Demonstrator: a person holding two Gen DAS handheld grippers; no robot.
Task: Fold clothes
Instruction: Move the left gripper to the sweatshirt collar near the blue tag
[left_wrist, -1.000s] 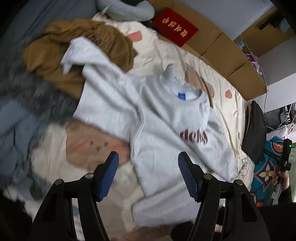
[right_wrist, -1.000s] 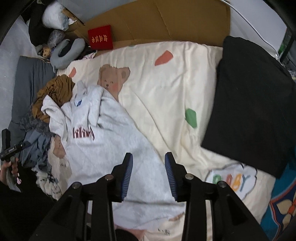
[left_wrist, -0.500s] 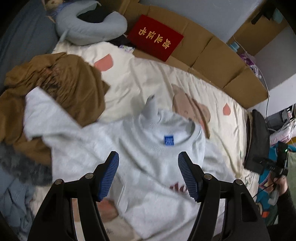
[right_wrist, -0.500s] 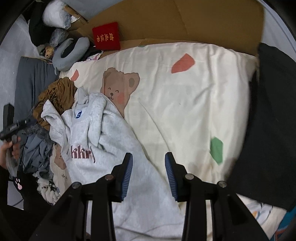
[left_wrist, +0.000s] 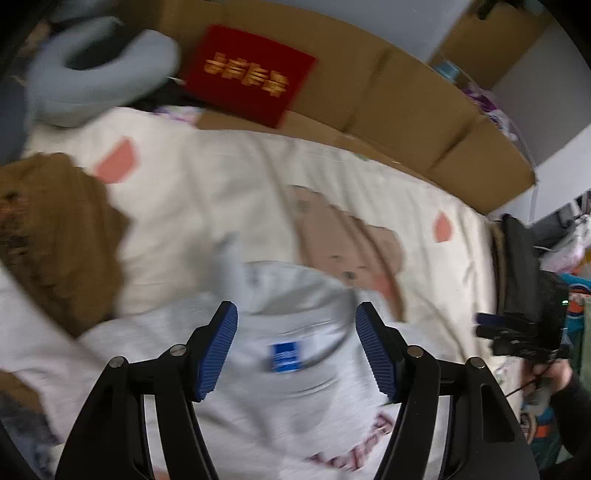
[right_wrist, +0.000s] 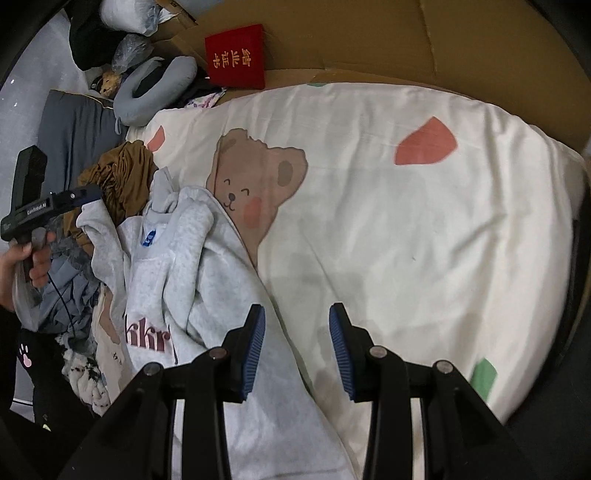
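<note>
A light grey sweatshirt (left_wrist: 295, 398) with a blue neck label and dark red lettering lies rumpled on a cream bear-print bedspread (left_wrist: 229, 192). It also shows in the right wrist view (right_wrist: 207, 280), with a sleeve folded over its chest. My left gripper (left_wrist: 297, 349) is open and empty, above the collar and label. My right gripper (right_wrist: 297, 347) is open and empty, over the sweatshirt's right edge where it meets the bedspread (right_wrist: 406, 229).
A brown garment (left_wrist: 51, 236) and grey-blue clothes (right_wrist: 66, 280) pile up at the left. A grey neck pillow (left_wrist: 92, 85), a red booklet (left_wrist: 251, 74) and cardboard (left_wrist: 406, 103) lie at the far edge. A black folded item (left_wrist: 524, 266) sits right.
My left gripper has moved up the sweatshirt from its body toward the collar. My right gripper has swung left and forward along the sweatshirt's right edge. Both stay open.
</note>
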